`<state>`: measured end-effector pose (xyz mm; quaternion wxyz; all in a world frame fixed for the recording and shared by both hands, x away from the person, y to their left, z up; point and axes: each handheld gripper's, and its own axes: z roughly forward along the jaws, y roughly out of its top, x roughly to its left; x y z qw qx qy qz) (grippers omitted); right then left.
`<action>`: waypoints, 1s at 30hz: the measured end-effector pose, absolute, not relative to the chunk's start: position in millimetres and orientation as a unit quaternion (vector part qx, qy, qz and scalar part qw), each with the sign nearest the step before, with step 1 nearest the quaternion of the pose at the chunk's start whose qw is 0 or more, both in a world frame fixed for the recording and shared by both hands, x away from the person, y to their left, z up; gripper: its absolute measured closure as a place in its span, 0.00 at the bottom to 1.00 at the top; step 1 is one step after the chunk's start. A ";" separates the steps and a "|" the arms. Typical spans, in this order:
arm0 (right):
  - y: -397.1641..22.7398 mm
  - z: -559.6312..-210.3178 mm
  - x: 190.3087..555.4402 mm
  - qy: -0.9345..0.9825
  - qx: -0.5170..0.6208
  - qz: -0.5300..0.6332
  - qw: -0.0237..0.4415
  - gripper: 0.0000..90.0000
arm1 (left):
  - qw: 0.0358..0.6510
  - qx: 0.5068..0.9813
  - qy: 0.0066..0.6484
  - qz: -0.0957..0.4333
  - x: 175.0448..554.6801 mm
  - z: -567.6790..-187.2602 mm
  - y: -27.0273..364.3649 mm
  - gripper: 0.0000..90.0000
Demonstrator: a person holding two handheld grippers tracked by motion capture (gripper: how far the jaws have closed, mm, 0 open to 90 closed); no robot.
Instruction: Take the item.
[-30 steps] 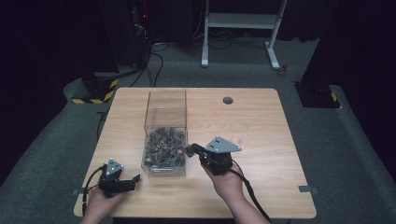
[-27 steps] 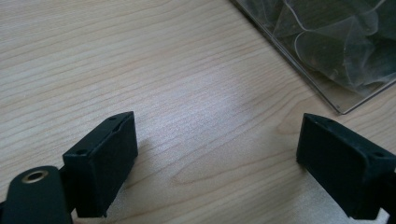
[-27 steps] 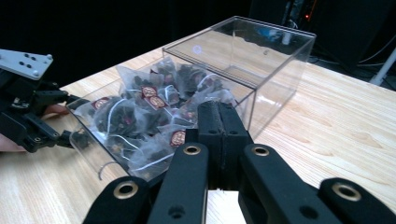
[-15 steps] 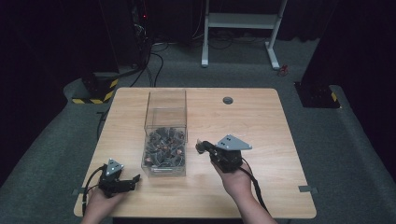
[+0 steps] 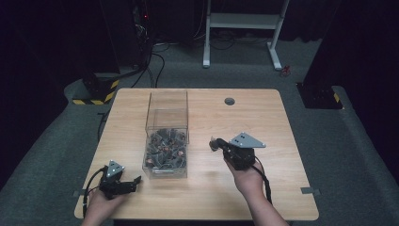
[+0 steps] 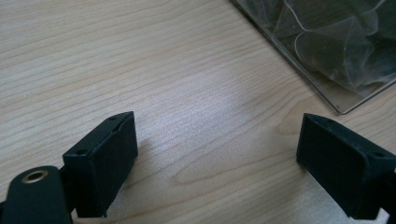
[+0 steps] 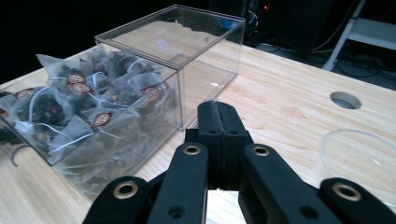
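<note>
Currently, the right gripper (image 5: 217, 143) is held clenched, jaws pressed together with nothing visible between them, above the table (image 5: 263, 113) just right of the clear box (image 5: 167, 110) of tea bags (image 5: 164, 148). Near the front left corner, the left gripper (image 5: 134, 181) is rested with jaws spread apart, nothing between them.

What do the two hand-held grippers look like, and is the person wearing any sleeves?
Both the left gripper and the right gripper are black, each with a grey three-cornered plate on top and a black cable trailing back past the wrist. Their jaws are blocky black pads on arms joined with brass-coloured rivets. No markings are readable. The forearms seem to be bare: no sleeves are seen.
</note>
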<state>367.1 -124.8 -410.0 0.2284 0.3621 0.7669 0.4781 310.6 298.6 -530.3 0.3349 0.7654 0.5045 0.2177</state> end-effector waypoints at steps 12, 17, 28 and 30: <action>-138.6 -406.6 380.2 0.757 0.381 0.471 0.245 1.00 | 0.335 0.765 0.505 0.217 310.6 -530.3 298.7 0.14; -146.6 -406.7 387.7 0.751 0.393 0.467 0.251 1.00 | 0.335 0.765 0.505 0.218 310.6 -530.3 298.5 0.14; -160.3 -404.1 402.3 0.742 0.412 0.458 0.264 1.00 | 0.335 0.765 0.505 0.218 310.6 -530.3 298.5 0.14; -162.6 -403.9 404.8 0.741 0.415 0.456 0.266 1.00 | 0.335 0.765 0.505 0.218 310.6 -530.3 298.6 0.14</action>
